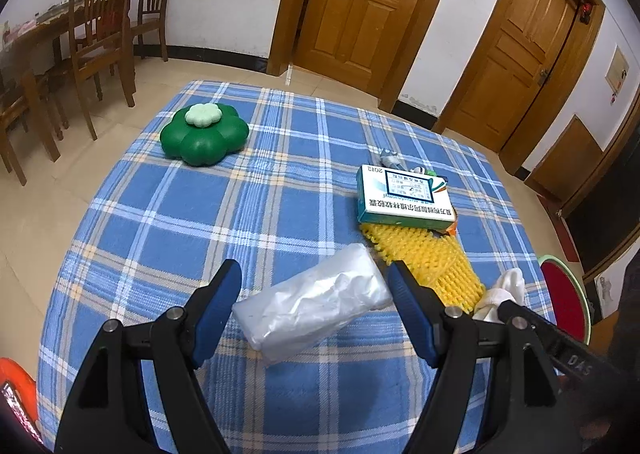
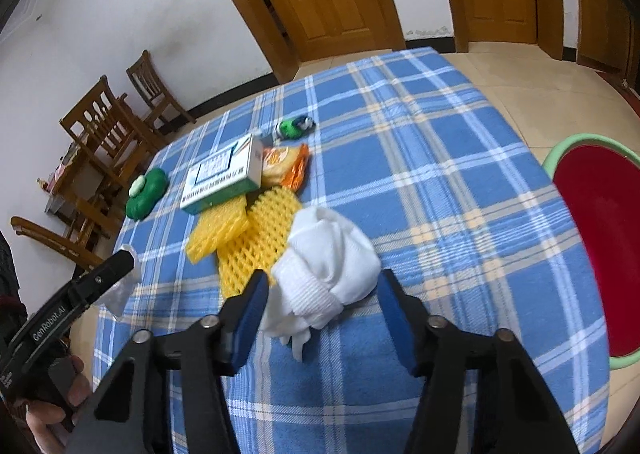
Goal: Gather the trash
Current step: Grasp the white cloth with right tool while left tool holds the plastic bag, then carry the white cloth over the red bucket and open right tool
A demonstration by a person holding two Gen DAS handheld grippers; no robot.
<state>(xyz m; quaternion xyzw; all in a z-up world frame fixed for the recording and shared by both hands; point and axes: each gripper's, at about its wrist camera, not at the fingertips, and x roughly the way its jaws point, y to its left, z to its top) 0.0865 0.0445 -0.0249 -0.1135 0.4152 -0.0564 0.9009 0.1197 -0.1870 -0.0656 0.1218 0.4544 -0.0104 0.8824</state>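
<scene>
- Left wrist view: the left gripper [image 1: 316, 296] has its jaws wide apart around a crumpled clear bag [image 1: 316, 308] lying on the checked cloth [image 1: 200, 214]. The bag's long axis runs from near left to far right, toward the yellow netting [image 1: 432, 258] and box [image 1: 404, 194].
- Right wrist view: the right gripper [image 2: 322, 300] is spread apart, flanking a white wad [image 2: 326, 270] that touches the netting [image 2: 256, 234]. A red basin [image 2: 600, 234] sits to the right.

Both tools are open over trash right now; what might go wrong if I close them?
The left tool straddles a slippery plastic bag; it may squirt out. The right tool brackets the white foam net, which touches the yellow foam net and may drag it along. The red basin sits off the table's edge.
</scene>
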